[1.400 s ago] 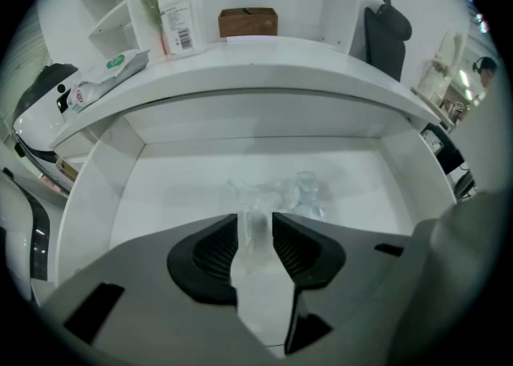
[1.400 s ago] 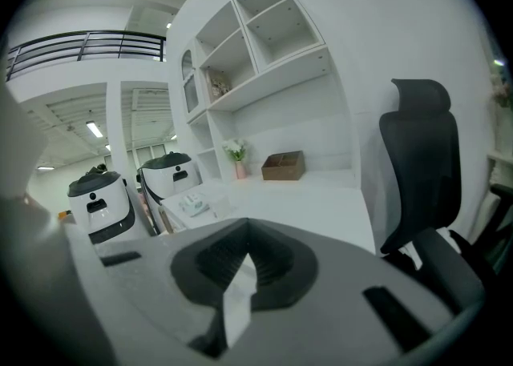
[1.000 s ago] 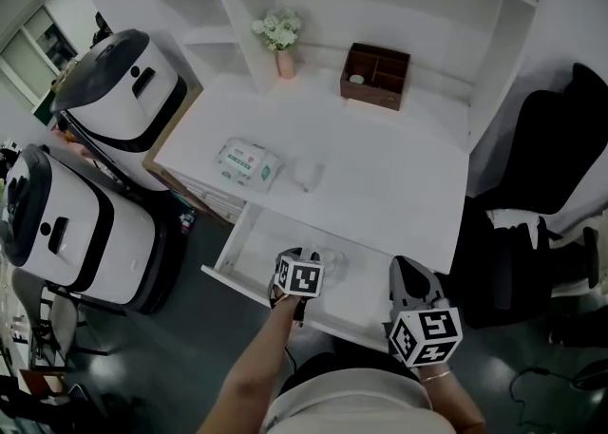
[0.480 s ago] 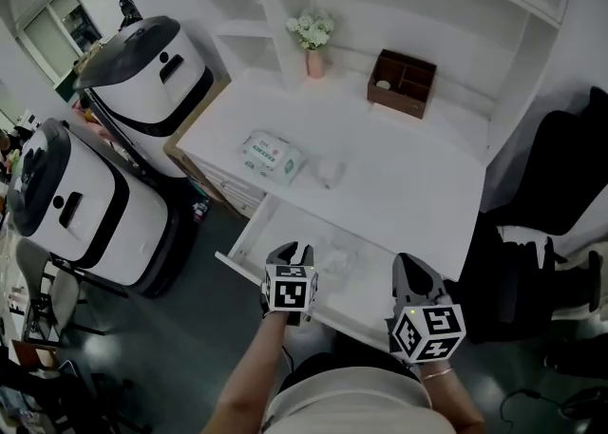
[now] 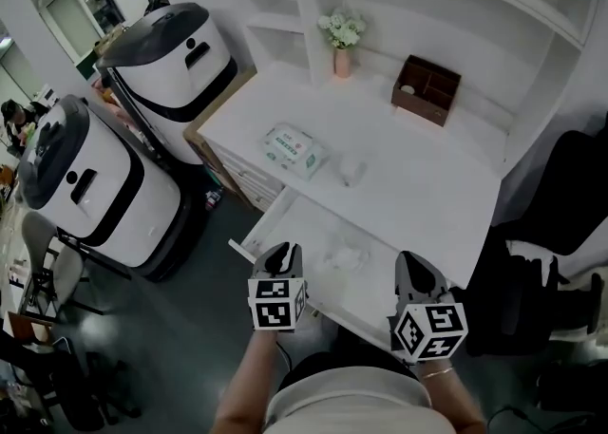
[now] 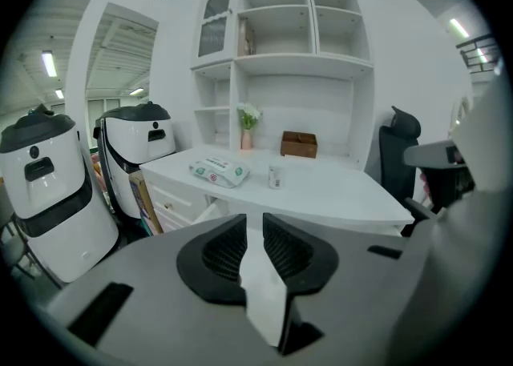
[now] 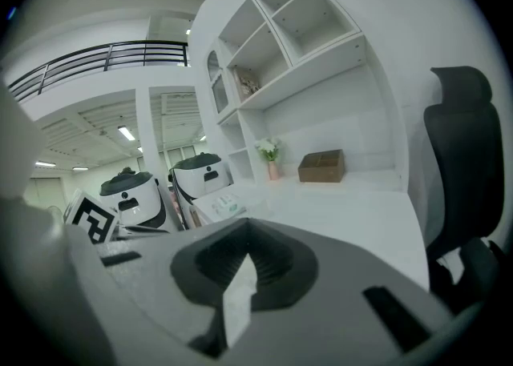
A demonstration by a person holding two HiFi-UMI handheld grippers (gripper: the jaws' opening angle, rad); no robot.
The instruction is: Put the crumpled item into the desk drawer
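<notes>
A crumpled, pale item (image 5: 344,256) lies inside the open white desk drawer (image 5: 255,238). My left gripper (image 5: 282,254) hovers over the drawer's front edge, to the left of the item and apart from it. In the left gripper view the left gripper (image 6: 254,219) has its jaws closing to a narrow gap, with nothing between them. My right gripper (image 5: 416,269) is held near the drawer's front right corner. In the right gripper view the right gripper (image 7: 248,254) has its jaws meeting, with nothing in them.
On the white desk (image 5: 427,190) lie a wet-wipes pack (image 5: 294,150) and a small white container (image 5: 351,172). A brown wooden organiser (image 5: 426,89) and a pink flower vase (image 5: 341,43) stand at the back. Two big white-and-black machines (image 5: 90,185) stand left, a black chair (image 5: 556,252) right.
My left gripper has drawn back from over the crumpled item to the drawer's front edge, and its jaws have narrowed. The item stays in the drawer. The head view has shifted.
</notes>
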